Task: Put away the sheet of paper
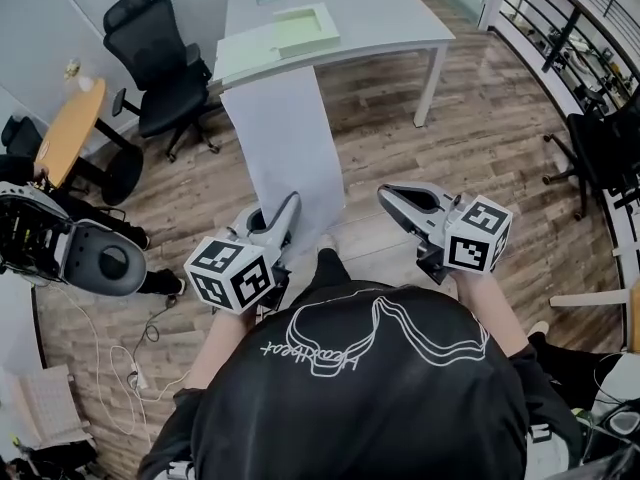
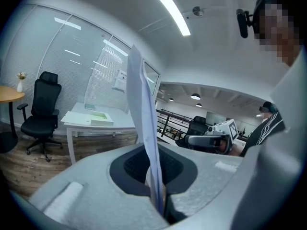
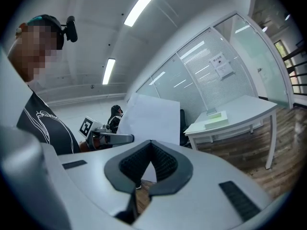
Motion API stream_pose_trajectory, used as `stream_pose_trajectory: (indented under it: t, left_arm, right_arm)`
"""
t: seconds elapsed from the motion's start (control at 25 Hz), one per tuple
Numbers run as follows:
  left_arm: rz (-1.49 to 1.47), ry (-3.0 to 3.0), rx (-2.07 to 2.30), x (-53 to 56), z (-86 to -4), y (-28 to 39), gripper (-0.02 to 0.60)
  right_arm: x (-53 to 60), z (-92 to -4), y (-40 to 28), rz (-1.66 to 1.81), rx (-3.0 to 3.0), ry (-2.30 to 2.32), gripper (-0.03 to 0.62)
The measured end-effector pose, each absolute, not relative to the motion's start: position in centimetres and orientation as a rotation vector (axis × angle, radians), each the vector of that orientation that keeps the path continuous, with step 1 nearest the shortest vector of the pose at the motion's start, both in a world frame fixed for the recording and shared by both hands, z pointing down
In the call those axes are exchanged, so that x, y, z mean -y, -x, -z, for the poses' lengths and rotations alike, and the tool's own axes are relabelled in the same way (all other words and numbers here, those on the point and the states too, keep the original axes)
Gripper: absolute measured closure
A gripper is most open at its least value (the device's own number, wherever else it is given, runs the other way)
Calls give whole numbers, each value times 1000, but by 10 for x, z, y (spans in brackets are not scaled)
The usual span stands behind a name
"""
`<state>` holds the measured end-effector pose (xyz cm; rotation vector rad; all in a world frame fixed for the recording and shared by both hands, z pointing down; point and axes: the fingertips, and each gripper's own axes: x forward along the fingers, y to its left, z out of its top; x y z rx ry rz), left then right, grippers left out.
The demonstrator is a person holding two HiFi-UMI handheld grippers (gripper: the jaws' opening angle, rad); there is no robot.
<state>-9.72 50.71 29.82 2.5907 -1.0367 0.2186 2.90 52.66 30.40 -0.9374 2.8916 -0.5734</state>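
A white sheet of paper (image 1: 285,138) stands upright from my left gripper (image 1: 291,206), which is shut on its lower edge. In the left gripper view the sheet (image 2: 145,123) shows edge-on, pinched between the pads. My right gripper (image 1: 387,195) is level with the left one, a little to the right of the sheet and apart from it. Its jaws are shut with nothing between them. In the right gripper view the sheet (image 3: 152,118) faces me behind the closed tips, with the left gripper (image 3: 112,138) at its foot. A shallow green-and-white tray (image 1: 300,30) lies on the white table (image 1: 400,18) ahead.
A black office chair (image 1: 160,63) stands left of the table, beside a round wooden table (image 1: 70,128). A grey machine (image 1: 95,256) and loose cables (image 1: 125,363) lie on the wooden floor at the left. A railing (image 1: 565,23) and another dark chair (image 1: 600,153) are at the right.
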Motion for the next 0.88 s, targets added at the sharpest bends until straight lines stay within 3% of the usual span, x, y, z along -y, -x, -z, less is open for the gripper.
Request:
stream_pose_trajectory:
  t: [0.4,0.88]
  left_arm:
    - [-208,-2572,1000,-404,-319,110,571]
    - [-275,-2528,915,-165,-332,119,571]
  right_arm:
    - [-427,-322,-19,608,-2877,975,585]
    - [-198,-338,-13,750,-2797,1072,585]
